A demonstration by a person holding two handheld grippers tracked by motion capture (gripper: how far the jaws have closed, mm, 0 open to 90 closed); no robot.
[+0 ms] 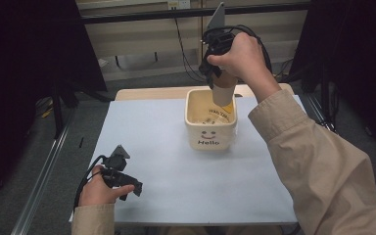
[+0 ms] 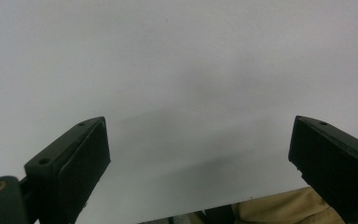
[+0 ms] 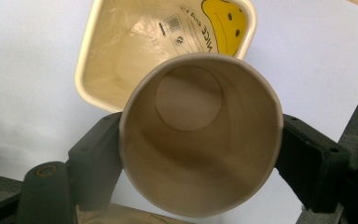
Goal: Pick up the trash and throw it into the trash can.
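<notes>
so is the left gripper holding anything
No, the left gripper has its jaws spread wide apart with nothing but the bare grey table surface between them.

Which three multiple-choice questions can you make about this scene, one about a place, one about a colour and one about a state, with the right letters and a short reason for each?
1. Where is the paper cup?
A. lying flat on the table
B. held above the cream container
C. beside the left gripper

2. What colour is the smiling face printed inside the container?
A. yellow
B. blue
C. green

3. What is the state of the left gripper?
A. shut on the cup
B. shut on nothing
C. open, with nothing between the jaws

Answers:
1 B, since the high view shows the right gripper holding the cup over the container's opening.
2 A, since the right gripper view shows a yellow face on the inner wall.
3 C, since the left gripper view shows its jaws wide apart over the bare table.
</notes>
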